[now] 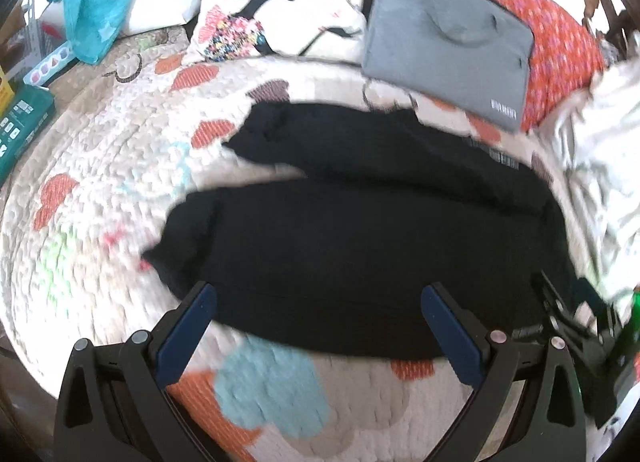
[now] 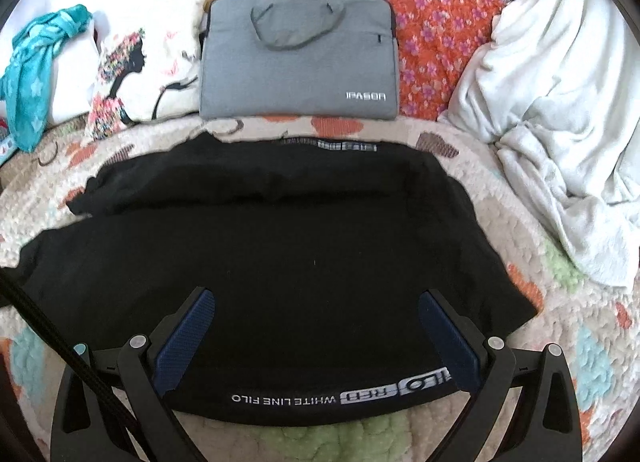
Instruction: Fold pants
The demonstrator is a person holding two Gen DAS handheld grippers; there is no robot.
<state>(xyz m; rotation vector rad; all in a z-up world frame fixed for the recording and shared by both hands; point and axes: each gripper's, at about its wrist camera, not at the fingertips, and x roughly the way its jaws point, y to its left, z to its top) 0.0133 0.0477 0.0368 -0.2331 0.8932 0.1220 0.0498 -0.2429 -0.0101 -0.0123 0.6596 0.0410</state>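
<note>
Black pants (image 1: 360, 229) lie flat on a quilted bedspread (image 1: 100, 165), legs pointing left. My left gripper (image 1: 318, 298) is open above the near leg, nothing between its blue pads. In the right wrist view the pants (image 2: 280, 246) fill the middle, with the lettered waistband (image 2: 340, 396) at the near edge. My right gripper (image 2: 316, 298) is open over the waistband end, fingers wide apart and holding nothing. The other gripper shows at the right edge of the left wrist view.
A grey laptop bag (image 2: 298, 57) leans behind the pants. A printed cushion (image 2: 136, 69), an orange floral pillow (image 2: 436, 29) and a crumpled white sheet (image 2: 560, 109) surround it. A teal scarf (image 1: 96, 1) and boxes (image 1: 20, 121) lie at the left.
</note>
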